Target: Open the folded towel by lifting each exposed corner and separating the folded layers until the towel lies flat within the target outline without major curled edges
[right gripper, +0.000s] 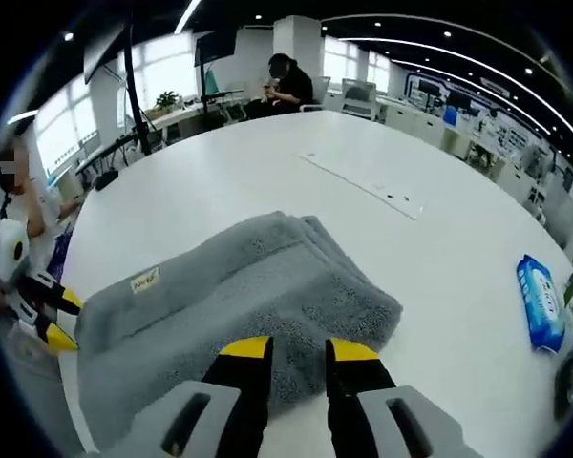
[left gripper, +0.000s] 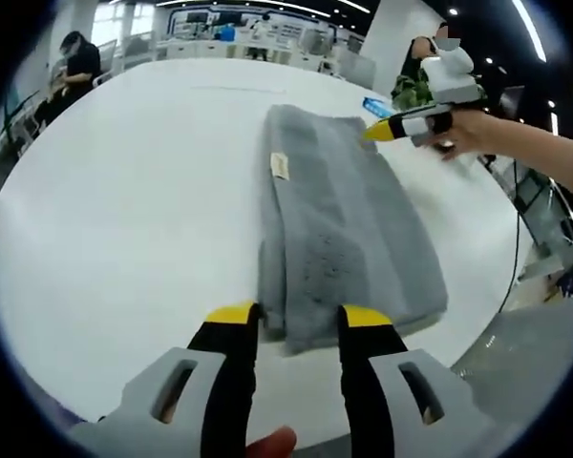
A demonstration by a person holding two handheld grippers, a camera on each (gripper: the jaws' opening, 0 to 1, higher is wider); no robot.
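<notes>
Both grippers, left (left gripper: 298, 318) and right (right gripper: 297, 349), jaws parted, at opposite towel (left gripper: 339, 229) ends.

The room is bright. Long ceiling lights (right gripper: 430, 52) shine from above, and daylight comes in through the windows (right gripper: 62, 129) in the right gripper view. The white tabletop (left gripper: 124, 219) glows almost too white, with soft glare. The gray towel (left gripper: 339, 234) casts only a faint shadow. Both pictures bend at the edges, where far things look small and blurry.
</notes>
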